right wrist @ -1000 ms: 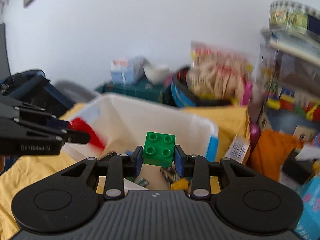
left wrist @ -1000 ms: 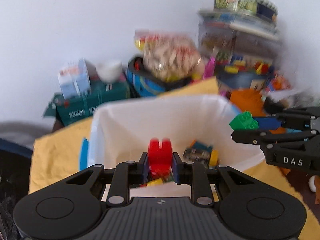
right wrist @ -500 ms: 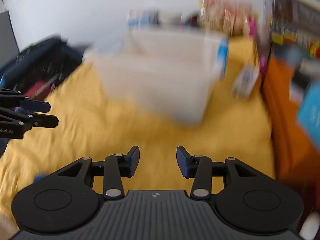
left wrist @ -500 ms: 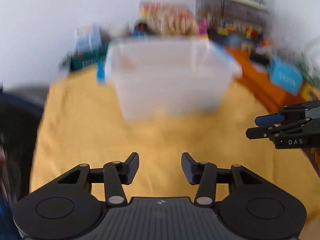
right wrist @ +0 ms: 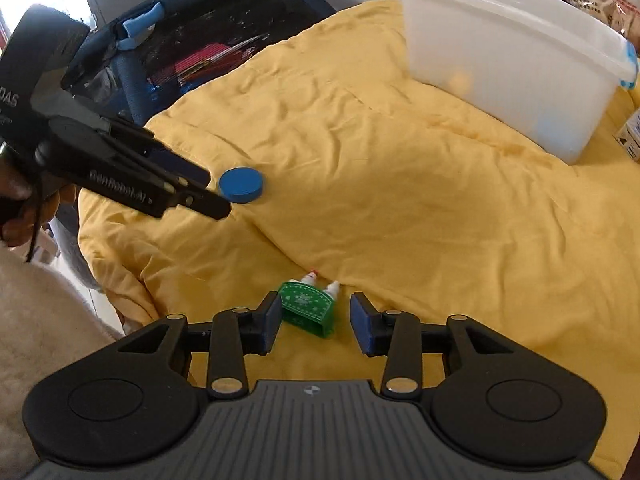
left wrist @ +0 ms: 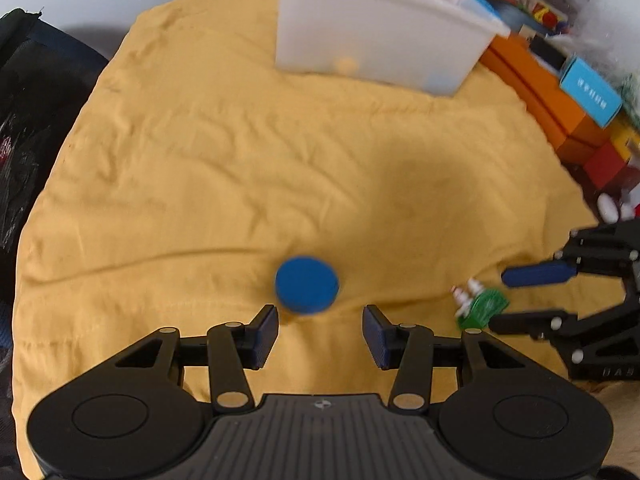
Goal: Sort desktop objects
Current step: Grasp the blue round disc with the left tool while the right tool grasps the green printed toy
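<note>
A round blue disc point(left wrist: 307, 285) lies on the yellow cloth point(left wrist: 240, 160), just ahead of my open, empty left gripper point(left wrist: 320, 332). It also shows in the right wrist view point(right wrist: 241, 185), close to the left gripper's fingertips point(right wrist: 216, 207). A small green toy piece with white figures point(right wrist: 308, 307) lies on the cloth between the open jaws of my right gripper point(right wrist: 314, 326), not clamped. In the left wrist view the toy point(left wrist: 480, 307) sits between the right gripper's fingers point(left wrist: 536, 274). A translucent white bin point(left wrist: 384, 28) stands at the far side.
A dark bag point(right wrist: 200, 52) lies off the cloth's left edge. Orange boxes point(left wrist: 552, 108) and a blue box point(left wrist: 590, 94) line the right side beyond the cloth. A snack bag point(right wrist: 608, 4) and clutter sit behind the bin point(right wrist: 512, 52). A cream rug point(right wrist: 40, 320) lies below left.
Both grippers let go of their bricks, the red and the green, over the bin, pulled back and dropped low. Now the left is at the blue disc, the right around the green toy.
</note>
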Tool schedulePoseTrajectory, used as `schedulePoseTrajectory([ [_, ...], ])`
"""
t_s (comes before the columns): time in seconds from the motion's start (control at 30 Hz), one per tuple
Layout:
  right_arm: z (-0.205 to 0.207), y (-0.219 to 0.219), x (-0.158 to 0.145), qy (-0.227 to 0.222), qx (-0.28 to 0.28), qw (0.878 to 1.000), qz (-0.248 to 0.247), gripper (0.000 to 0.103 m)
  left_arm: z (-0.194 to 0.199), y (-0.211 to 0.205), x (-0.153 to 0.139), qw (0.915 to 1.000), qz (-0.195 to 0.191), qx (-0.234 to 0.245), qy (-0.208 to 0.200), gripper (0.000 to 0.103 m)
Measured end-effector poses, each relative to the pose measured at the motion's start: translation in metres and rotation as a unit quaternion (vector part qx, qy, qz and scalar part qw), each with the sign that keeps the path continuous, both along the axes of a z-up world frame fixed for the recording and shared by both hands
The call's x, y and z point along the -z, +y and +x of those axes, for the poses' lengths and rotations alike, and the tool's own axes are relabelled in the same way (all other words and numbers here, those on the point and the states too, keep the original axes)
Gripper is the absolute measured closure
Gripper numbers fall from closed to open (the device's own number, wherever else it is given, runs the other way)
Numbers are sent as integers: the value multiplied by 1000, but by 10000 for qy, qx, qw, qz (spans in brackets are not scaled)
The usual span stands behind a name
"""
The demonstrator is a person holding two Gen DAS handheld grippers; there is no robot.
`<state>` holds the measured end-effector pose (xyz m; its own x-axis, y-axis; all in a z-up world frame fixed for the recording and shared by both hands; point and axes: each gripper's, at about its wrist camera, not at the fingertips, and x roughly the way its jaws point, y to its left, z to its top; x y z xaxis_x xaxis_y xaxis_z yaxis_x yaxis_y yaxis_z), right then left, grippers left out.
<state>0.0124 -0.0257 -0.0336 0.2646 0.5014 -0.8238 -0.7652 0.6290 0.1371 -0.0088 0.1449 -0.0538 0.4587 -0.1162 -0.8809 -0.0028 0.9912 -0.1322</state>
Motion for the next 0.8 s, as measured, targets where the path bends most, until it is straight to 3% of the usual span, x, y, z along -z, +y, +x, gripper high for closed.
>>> schedulePoseTrajectory([
  [0.13,12,-4,2,313,437,9980,329,60,0,6,1,9998,-48,-144,-115,52],
  [0.23,28,-9,5,839,785,9910,688,60,5,12,-1,9995,-152,-185,-211,52],
  [0.47,39,-18,27,1719,962,9758,947,60,19,14,16,9997,-238,-52,-96,52],
  [0.53,29,-11,29,1634,740,9806,792,65,20,13,16,9993,-338,66,-143,54],
  [0.57,25,-7,28,1502,643,9839,731,75,20,13,17,9990,-402,132,-164,61],
  [0.67,15,0,24,1309,481,9881,643,85,20,8,18,9983,-389,325,-282,61],
  [0.8,9,-2,12,868,447,9933,617,85,24,5,16,9968,-584,393,-373,61],
])
